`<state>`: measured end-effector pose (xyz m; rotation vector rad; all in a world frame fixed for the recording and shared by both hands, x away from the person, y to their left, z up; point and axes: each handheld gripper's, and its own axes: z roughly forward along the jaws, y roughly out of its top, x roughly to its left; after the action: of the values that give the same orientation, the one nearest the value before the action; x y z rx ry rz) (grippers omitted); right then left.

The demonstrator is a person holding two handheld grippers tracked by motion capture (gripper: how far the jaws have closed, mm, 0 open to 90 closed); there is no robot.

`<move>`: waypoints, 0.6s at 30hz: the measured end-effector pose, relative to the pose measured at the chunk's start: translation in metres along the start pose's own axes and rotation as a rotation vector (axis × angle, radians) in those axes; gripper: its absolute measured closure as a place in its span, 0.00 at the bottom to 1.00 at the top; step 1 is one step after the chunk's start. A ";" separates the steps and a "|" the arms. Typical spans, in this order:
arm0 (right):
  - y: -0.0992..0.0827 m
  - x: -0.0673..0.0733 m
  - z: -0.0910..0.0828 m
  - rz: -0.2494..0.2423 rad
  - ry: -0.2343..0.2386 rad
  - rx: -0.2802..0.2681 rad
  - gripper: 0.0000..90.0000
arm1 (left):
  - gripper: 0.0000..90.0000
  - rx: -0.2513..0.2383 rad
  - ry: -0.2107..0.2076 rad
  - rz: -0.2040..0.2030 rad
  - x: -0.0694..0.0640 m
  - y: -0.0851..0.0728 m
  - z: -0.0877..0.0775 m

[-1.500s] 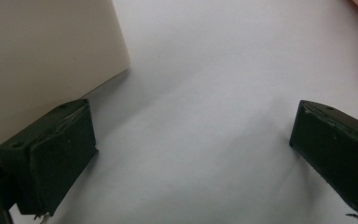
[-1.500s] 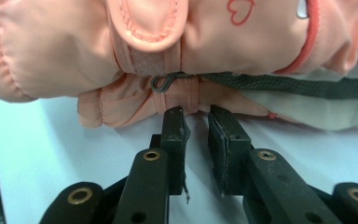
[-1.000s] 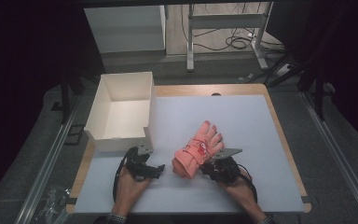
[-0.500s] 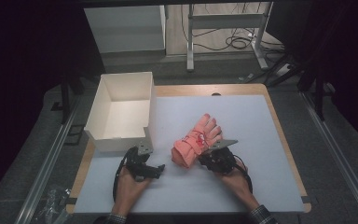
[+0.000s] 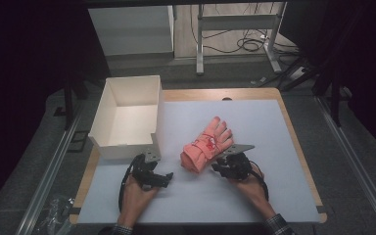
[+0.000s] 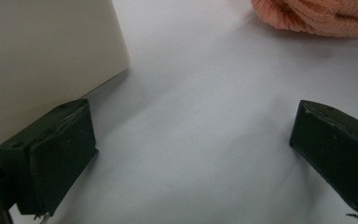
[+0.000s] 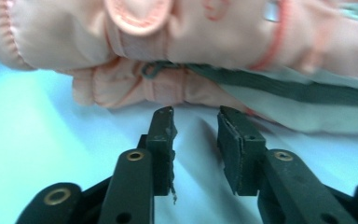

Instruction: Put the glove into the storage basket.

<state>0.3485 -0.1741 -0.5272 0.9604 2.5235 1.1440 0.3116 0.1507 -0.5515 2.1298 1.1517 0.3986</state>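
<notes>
A pair of pink gloves (image 5: 206,146) lies bundled on the white table top (image 5: 254,196), fingers pointing away from me. My right gripper (image 5: 218,169) sits just at their near right side. In the right gripper view its jaws (image 7: 196,122) have just been opening; a narrow gap shows between the pads, nothing is in it, and the gloves (image 7: 168,42) lie right ahead of the tips. My left gripper (image 5: 159,172) rests on the table by the near corner of the white box (image 5: 127,147). Its jaws (image 6: 191,154) stand wide open over bare table, with the gloves' cuff (image 6: 317,16) farther off.
The white open-topped box (image 6: 42,56) stands at the table's left, its inside bare. A wooden rim (image 5: 293,132) frames the table top. Beyond the table are a white cabinet (image 5: 132,29), a metal frame (image 5: 235,24) and cables on the floor.
The gloves have shifted slightly away from me and leftward. The right gripper followed them and its jaws have parted. The left hand has stayed put.
</notes>
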 end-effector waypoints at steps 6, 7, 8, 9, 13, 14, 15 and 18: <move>-0.010 -0.016 -0.018 0.014 -0.059 -0.007 0.60 | 0.00 -0.003 0.000 -0.004 0.000 0.000 0.000; -0.013 -0.020 -0.022 0.018 -0.071 -0.009 0.57 | 0.00 -0.003 0.000 -0.004 0.000 0.000 0.000; -0.014 -0.022 -0.024 0.019 -0.080 -0.010 0.56 | 0.00 -0.004 0.000 -0.005 0.000 0.000 0.000; -0.016 -0.025 -0.027 0.022 -0.091 -0.010 0.54 | 0.00 -0.003 0.000 -0.004 0.000 0.000 0.000; -0.023 -0.036 -0.038 0.040 -0.127 -0.010 0.46 | 0.00 -0.004 0.000 -0.005 0.000 0.000 0.000; -0.024 -0.038 -0.041 0.045 -0.135 -0.009 0.45 | 0.00 -0.004 0.000 -0.005 0.000 0.000 0.000; -0.026 -0.041 -0.043 0.049 -0.143 -0.010 0.44 | 0.00 -0.004 0.000 -0.005 0.000 0.000 0.000; -0.033 -0.048 -0.051 0.066 -0.164 -0.010 0.38 | 0.00 -0.004 -0.001 -0.005 0.000 0.000 0.000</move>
<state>0.3477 -0.2510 -0.5202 1.0953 2.3710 1.0481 0.3116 0.1504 -0.5517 2.1231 1.1551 0.3973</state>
